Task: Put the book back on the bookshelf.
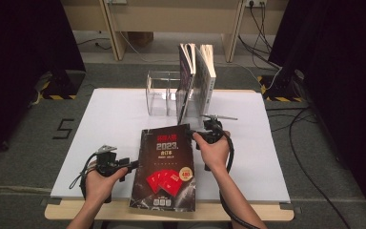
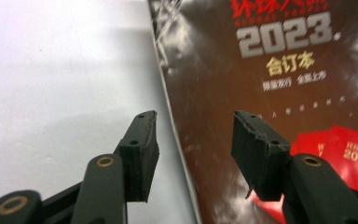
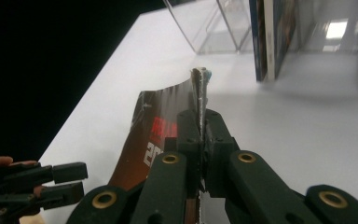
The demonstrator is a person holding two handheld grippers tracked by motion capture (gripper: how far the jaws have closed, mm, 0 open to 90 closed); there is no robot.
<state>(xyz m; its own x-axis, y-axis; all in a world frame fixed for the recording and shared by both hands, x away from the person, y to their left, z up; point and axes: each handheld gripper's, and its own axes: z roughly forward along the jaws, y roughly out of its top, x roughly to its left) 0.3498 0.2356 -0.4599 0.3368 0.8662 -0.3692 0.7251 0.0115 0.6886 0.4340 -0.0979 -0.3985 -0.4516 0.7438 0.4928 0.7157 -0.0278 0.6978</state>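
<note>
A white table (image 1: 114, 119) fills the middle of the high view, its long side running left to right in front of the person. Toward its far edge stands a clear acrylic book rack (image 1: 158, 93), with 2 books (image 1: 196, 76) upright in its right-hand slots and the left slots unfilled.

Nearer the person lies a large dark bound volume (image 1: 166, 167), its cover marked 2023. Its long axis runs away from the person, toward the rack, and its near end reaches the table's front edge. Its far right corner is raised off the table.

The right gripper (image 1: 208, 131) is clenched on that far right corner; in the right gripper view the 2 black jaws pinch the edge of the volume (image 3: 168, 116) between them. The rack stands just beyond this gripper, further from the person, so the right hand is the nearer one to it.

The left gripper (image 1: 132, 165) is released. It rests at the volume's left long edge, and in the left gripper view its jaws stand apart on either side of that edge (image 2: 177, 130), pressing on nothing.

The coming move likely turns on tipping the volume upright, spine vertical, toward an open slot.
</note>
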